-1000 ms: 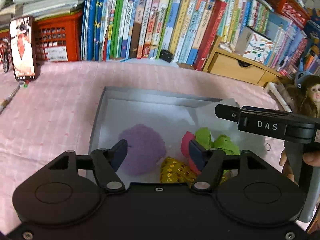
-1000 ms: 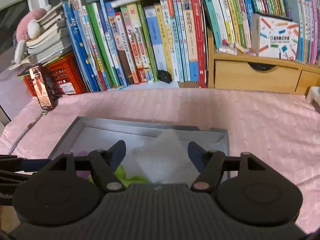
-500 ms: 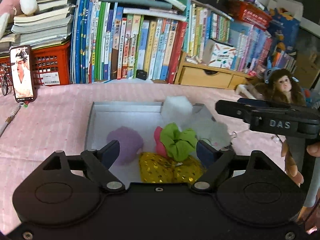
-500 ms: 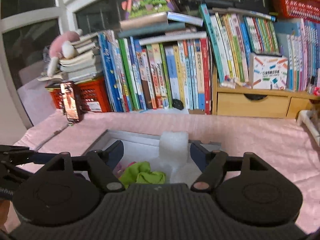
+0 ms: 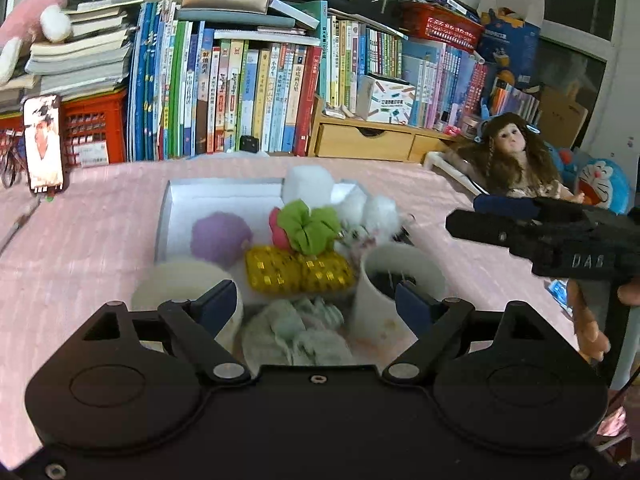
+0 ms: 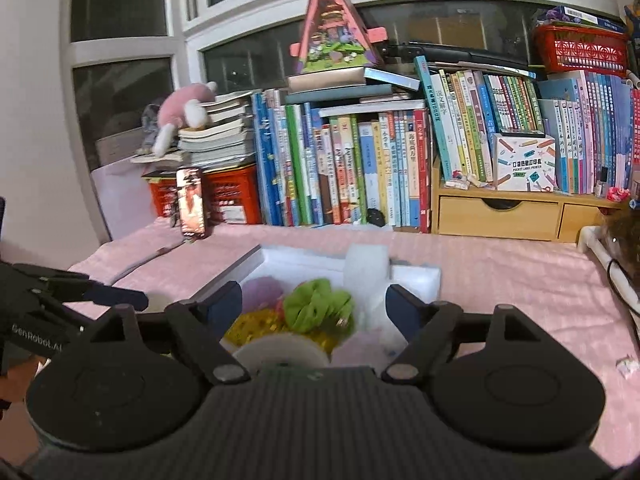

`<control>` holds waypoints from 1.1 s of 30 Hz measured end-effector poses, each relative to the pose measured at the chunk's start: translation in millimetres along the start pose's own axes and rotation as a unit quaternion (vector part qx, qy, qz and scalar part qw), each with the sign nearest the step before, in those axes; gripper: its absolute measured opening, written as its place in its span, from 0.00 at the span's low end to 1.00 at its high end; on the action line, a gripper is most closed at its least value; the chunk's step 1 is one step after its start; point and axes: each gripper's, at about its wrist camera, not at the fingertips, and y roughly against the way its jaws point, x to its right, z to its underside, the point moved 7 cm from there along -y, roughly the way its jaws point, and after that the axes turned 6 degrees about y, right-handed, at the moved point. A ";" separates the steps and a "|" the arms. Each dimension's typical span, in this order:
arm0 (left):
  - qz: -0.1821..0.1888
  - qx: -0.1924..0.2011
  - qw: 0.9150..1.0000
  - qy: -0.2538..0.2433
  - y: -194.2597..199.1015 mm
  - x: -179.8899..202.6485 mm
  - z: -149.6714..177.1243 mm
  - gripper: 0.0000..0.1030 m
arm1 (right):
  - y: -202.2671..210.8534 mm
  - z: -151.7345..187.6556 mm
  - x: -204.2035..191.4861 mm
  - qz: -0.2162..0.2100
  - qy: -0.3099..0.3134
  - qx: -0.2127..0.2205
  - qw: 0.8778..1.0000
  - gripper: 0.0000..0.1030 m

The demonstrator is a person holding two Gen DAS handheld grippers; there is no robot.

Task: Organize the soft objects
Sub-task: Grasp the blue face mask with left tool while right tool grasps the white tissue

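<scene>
A shallow grey box (image 5: pixel 166 208) on the pink cloth holds soft things: a purple pompom (image 5: pixel 218 236), a green scrunchie (image 5: pixel 308 228) over a pink one, a gold sequin piece (image 5: pixel 296 270), a white foam block (image 5: pixel 308 184) and white fluff (image 5: pixel 376 212). A pale green cloth (image 5: pixel 296 332) lies nearer, between two white cups (image 5: pixel 400 280). My left gripper (image 5: pixel 316 304) is open and empty, held back above the cloth. My right gripper (image 6: pixel 314 304) is open and empty, behind the box (image 6: pixel 416 276); it also shows at the right of the left wrist view (image 5: pixel 560 240).
A row of books (image 5: pixel 248 96) and red crates (image 5: pixel 92 128) line the back. A phone (image 5: pixel 43 144) stands at the left. A wooden drawer unit (image 5: pixel 368 144) and a doll (image 5: pixel 512 156) are at the right. A small wrapper (image 6: pixel 626 366) lies on the cloth.
Both grippers have pulled back and up from the box. The whole box, two cups and the green cloth have come into view. Both stay open.
</scene>
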 end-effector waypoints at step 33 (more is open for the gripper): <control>0.020 -0.049 0.991 0.124 1.2 -32.6 95.3 0.47 | 1.5 117.5 -105.9 -0.087 0.097 -0.043 0.991 0.36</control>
